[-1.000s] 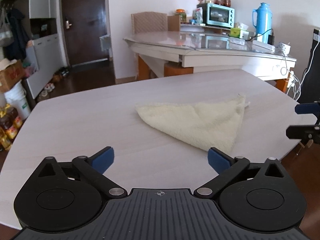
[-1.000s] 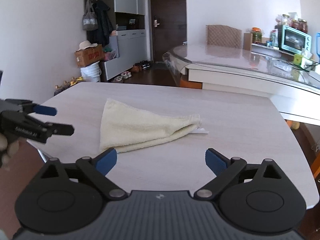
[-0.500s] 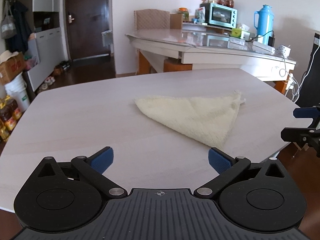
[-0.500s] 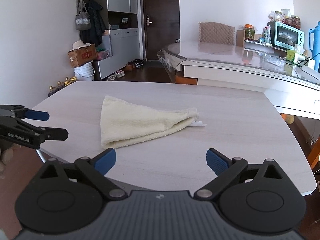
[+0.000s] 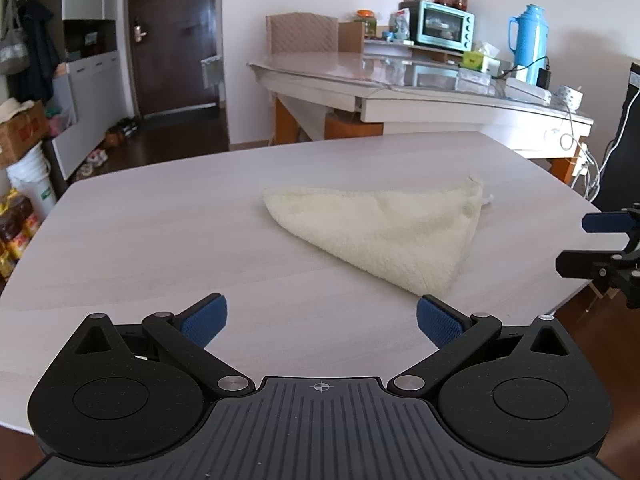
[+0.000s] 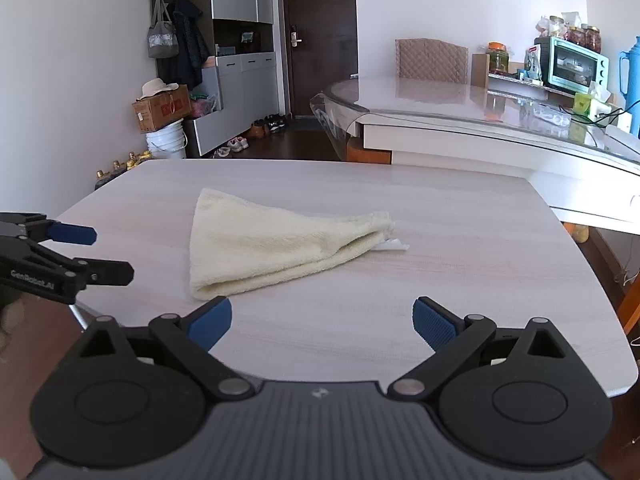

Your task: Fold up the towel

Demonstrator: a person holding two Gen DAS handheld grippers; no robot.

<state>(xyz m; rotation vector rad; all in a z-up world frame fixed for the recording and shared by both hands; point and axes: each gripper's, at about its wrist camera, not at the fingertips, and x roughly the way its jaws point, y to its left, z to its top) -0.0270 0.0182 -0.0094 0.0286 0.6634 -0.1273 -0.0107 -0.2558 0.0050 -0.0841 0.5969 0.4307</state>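
A cream towel point(image 5: 384, 228) lies folded into a triangle on the pale wooden table point(image 5: 160, 224), with a white label sticking out at its far corner. In the right wrist view the same towel point(image 6: 272, 244) shows its doubled edge facing me. My left gripper point(image 5: 322, 320) hangs open above the table's near edge, short of the towel, holding nothing. My right gripper point(image 6: 322, 320) is open too, just short of the towel's near corner. Each gripper shows in the other's view: the right gripper point(image 5: 596, 246) at the table's right side, the left gripper point(image 6: 88, 254) at its left.
A glass-topped dining table point(image 5: 400, 80) stands behind, carrying a teal toaster oven point(image 5: 442, 26), a blue thermos point(image 5: 528, 44) and cables. A dark door point(image 6: 320, 36), cabinets, a cardboard box point(image 6: 162, 108), a white bucket and shoes line the left wall. A hand shows at the right wrist view's left edge.
Both grippers have shifted slightly relative to the table, staying open and empty. The towel has not moved.
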